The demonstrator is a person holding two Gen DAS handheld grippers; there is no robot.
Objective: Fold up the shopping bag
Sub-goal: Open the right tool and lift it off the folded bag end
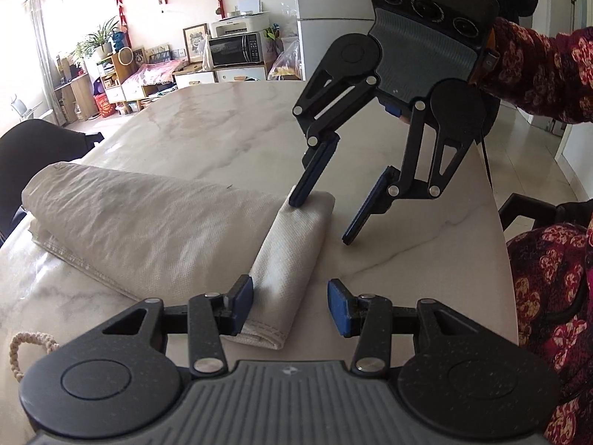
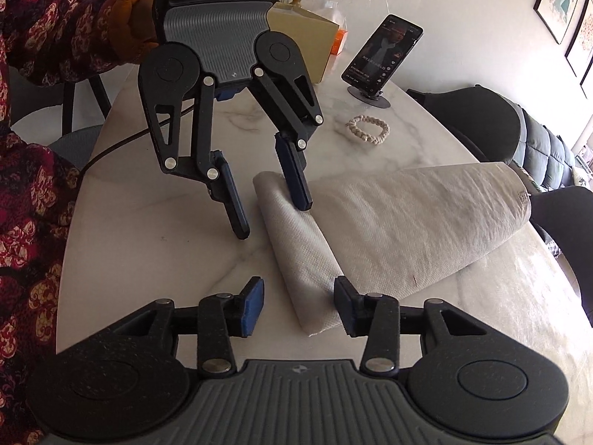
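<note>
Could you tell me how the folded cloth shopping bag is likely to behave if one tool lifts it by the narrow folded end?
The shopping bag looks like thin woven cloth, so it would probably droop and feel light. Its folded end lies loose with nothing clamping it, so the fold may spring open. On the smooth marble table it would likely slide if pushed.

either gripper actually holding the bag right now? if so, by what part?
Nothing is held. Both the left gripper and right gripper stand open around the shopping bag's rolled end, pads not clamped on it.
</note>
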